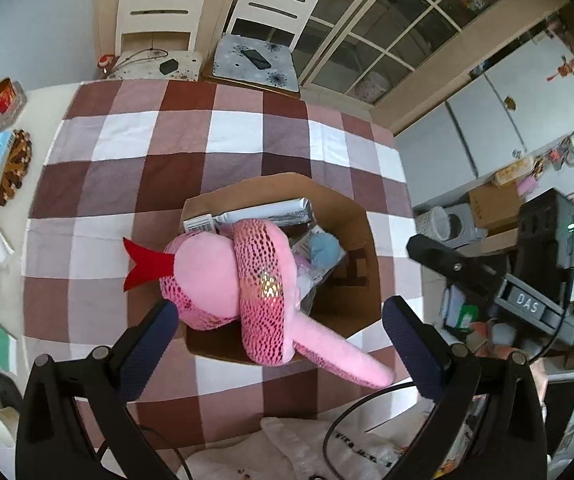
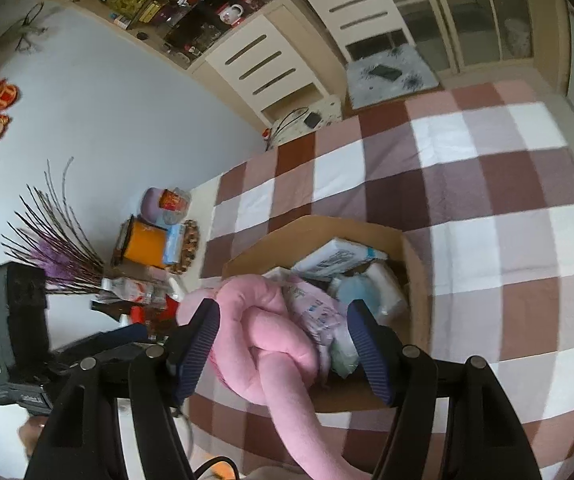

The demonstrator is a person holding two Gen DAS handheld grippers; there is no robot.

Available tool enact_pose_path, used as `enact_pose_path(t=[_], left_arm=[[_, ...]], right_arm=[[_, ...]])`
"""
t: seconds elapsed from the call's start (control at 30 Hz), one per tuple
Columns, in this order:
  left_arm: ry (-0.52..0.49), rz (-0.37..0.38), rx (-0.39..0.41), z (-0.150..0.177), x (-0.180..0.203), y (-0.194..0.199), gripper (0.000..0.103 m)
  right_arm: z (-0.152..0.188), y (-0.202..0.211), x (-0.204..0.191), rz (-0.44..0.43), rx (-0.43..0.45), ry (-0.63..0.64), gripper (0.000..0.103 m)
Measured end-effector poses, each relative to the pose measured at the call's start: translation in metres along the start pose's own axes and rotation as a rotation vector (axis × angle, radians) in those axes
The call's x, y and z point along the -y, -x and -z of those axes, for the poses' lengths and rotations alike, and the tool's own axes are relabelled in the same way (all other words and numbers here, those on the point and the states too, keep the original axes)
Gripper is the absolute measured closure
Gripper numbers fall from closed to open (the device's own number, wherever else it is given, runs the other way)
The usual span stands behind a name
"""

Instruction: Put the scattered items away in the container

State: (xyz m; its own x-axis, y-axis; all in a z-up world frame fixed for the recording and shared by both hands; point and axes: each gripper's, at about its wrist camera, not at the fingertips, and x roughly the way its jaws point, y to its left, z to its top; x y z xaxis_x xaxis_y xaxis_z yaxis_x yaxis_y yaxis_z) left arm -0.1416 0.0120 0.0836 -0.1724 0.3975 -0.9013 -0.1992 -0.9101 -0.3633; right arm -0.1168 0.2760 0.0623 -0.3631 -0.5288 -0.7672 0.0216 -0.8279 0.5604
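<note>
The pink plush snake is seen draped over the cardboard box at frame centre, tail trailing lower right, between both gaping, empty tongs.

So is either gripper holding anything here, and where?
Nothing held: left gripper and right gripper are open above the pink plush snake on the cardboard box.
</note>
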Motion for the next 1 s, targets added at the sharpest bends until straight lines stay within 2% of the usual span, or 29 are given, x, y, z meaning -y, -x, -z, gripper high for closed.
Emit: enact_pose_path(t=[0.13, 0.27, 0.33, 0.47, 0.57, 0.73, 1.0], left_arm=[[-0.037, -0.081, -0.026, 0.009, 0.007, 0.001, 0.0], [-0.037, -0.131, -0.052, 0.02, 0.008, 0.0, 0.0], [-0.034, -0.149, -0.066, 0.029, 0.007, -0.002, 0.0], [-0.037, -0.195, -0.078, 0.048, 0.006, -0.006, 0.0], [-0.025, -0.202, -0.092, 0.064, 0.005, -0.01, 0.0], [-0.004, -0.222, -0.089, 0.084, 0.002, -0.013, 0.0], [0.022, -0.269, -0.062, 0.098, -0.003, -0.012, 0.0]], right_arm=[[0.008, 0.007, -0.006, 0.16, -0.028, 0.041, 0.03], [0.021, 0.012, -0.019, 0.338, -0.028, 0.147, 0.03], [0.029, 0.013, -0.025, 0.385, -0.043, 0.177, 0.03], [0.045, 0.015, -0.037, 0.443, -0.052, 0.198, 0.03], [0.056, 0.013, -0.047, 0.489, -0.06, 0.206, 0.03], [0.078, 0.011, -0.061, 0.519, -0.059, 0.239, 0.03], [0.098, 0.009, -0.078, 0.571, -0.052, 0.277, 0.029]])
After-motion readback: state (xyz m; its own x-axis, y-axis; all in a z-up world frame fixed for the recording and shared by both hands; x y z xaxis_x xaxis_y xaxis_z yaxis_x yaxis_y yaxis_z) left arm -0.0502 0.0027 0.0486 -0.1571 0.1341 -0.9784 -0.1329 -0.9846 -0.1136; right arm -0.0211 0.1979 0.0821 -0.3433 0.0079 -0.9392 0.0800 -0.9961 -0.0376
